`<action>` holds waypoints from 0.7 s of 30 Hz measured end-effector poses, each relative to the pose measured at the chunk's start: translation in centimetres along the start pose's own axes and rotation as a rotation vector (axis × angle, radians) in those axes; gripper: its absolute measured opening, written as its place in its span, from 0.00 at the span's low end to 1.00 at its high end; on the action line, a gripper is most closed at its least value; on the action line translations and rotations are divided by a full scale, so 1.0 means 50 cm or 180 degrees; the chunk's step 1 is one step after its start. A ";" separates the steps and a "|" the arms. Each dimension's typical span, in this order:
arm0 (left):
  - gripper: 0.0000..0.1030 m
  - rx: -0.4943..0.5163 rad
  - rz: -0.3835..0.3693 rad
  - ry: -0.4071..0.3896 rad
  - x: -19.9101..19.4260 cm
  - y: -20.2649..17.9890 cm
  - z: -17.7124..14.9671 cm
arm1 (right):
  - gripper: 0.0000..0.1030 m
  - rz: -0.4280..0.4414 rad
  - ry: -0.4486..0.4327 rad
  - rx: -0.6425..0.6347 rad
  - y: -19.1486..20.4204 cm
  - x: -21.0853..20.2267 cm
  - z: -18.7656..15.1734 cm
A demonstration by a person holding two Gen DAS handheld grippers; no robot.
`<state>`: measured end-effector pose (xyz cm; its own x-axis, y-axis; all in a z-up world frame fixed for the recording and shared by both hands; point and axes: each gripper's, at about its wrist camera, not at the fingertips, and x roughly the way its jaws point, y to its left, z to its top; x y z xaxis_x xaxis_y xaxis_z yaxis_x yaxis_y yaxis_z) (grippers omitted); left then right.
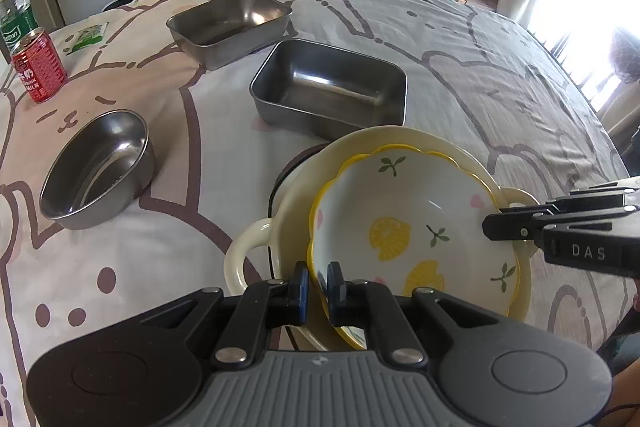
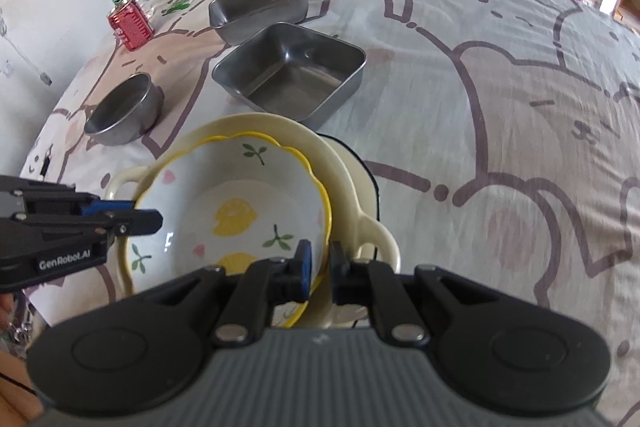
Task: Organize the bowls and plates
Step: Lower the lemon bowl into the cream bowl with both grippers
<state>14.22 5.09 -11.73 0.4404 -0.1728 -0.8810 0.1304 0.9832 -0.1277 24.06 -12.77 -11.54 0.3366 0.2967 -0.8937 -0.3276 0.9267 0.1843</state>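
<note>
Left wrist view: both grippers, left [image 1: 317, 281] and right [image 1: 490, 227], pinch the lemon bowl's [image 1: 404, 223] rim over the cream dish [image 1: 292, 203]; uneven lifting could tip it.

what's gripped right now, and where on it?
Both grippers are shut on the lemon-print bowl: left gripper on its near-left rim, right gripper on the opposite rim. It sits in the cream handled dish.

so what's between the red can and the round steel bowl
Nothing: only bare printed tablecloth lies between the red can and the round steel bowl, clearest in the left wrist view.
</note>
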 end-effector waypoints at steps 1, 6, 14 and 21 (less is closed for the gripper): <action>0.10 0.0012 -0.0005 0.0001 0.001 0.000 0.000 | 0.11 0.0015 0.0006 0.0027 -0.003 0.000 0.001; 0.10 0.0017 -0.0072 0.0031 0.002 0.006 0.002 | 0.11 0.0071 0.0025 0.0106 -0.012 0.001 0.003; 0.11 0.0044 -0.0122 0.0036 -0.004 0.010 0.000 | 0.16 0.0141 0.0031 0.0091 -0.015 0.000 -0.002; 0.19 0.0023 -0.0172 0.0072 -0.007 0.009 -0.002 | 0.22 0.0217 0.0033 0.0138 -0.016 -0.006 -0.007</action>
<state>14.03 5.61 -11.51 0.4124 -0.2244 -0.8829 0.1600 0.9720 -0.1722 23.93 -13.68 -11.56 0.3057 0.3574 -0.8825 -0.3107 0.9136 0.2623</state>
